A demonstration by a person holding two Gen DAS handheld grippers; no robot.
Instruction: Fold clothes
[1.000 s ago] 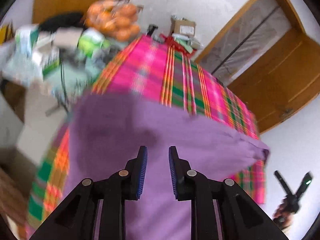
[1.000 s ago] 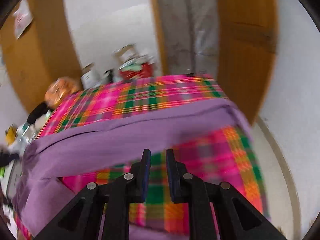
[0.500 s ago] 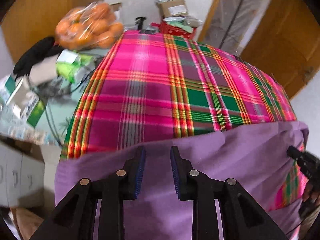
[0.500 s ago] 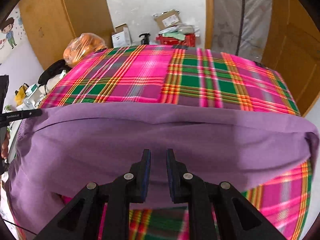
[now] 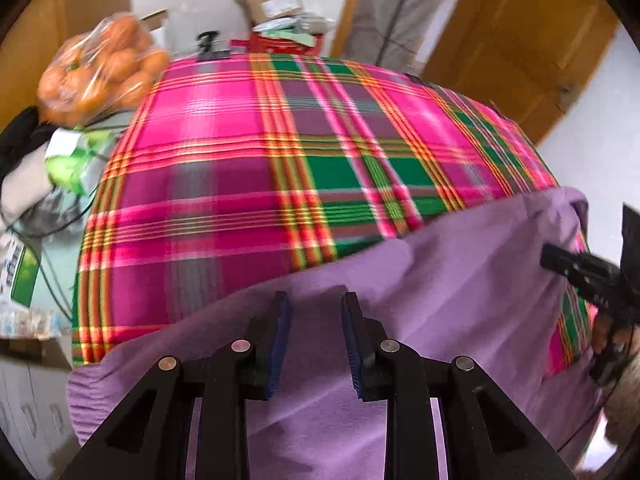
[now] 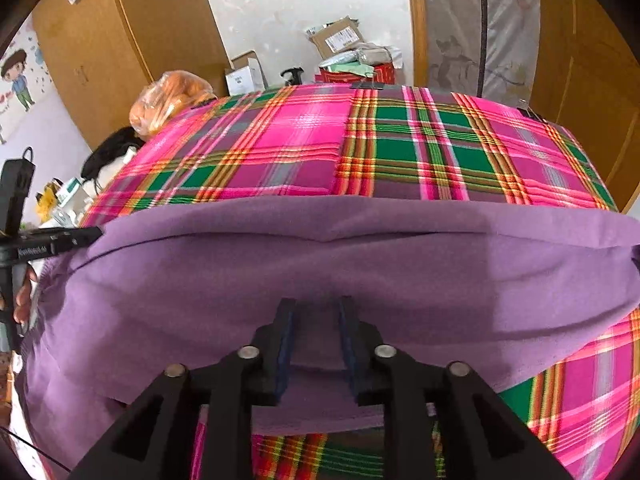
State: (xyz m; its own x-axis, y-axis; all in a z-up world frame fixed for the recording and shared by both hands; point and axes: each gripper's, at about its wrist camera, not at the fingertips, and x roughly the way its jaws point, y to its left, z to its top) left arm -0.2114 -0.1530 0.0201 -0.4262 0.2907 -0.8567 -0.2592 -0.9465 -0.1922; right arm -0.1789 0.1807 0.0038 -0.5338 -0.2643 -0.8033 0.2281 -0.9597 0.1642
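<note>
**Purple garment held up at the near edge of the plaid table**

A table covered by a pink and green plaid cloth (image 5: 248, 168) fills the room's middle, with wooden doors and a white wall behind it.

In the left wrist view, the purple garment (image 5: 460, 280) lies over the near part of the plaid cloth and hangs off the near edge. The left gripper (image 5: 314, 336) has a fold of this garment between its blue pads, and a narrow gap remains between the fingers, so it appears to be grasping the cloth; the exact contact is hidden by the fabric itself. At the right border the right gripper (image 5: 576, 268) is seen only in part, black and blurred, touching the garment's far corner. Beside the table on the left sits a bag of oranges (image 5: 100, 68), and behind it a cardboard box (image 5: 272, 0) on a red container. The things lower left are blurred and hard to name.

In the right wrist view, the purple garment (image 6: 360, 264) stretches across the whole width, its upper edge folded over in a long straight band on the plaid cloth (image 6: 400, 140). The right gripper (image 6: 316, 340) is clamped on a fold of the fabric; the pads are partly buried in it. At the left border the left gripper (image 6: 52, 240) is cut off, and a hand (image 6: 24, 292) behind it shows only some fingers. The bag of oranges (image 6: 168, 100) stands at the far left corner.
</note>
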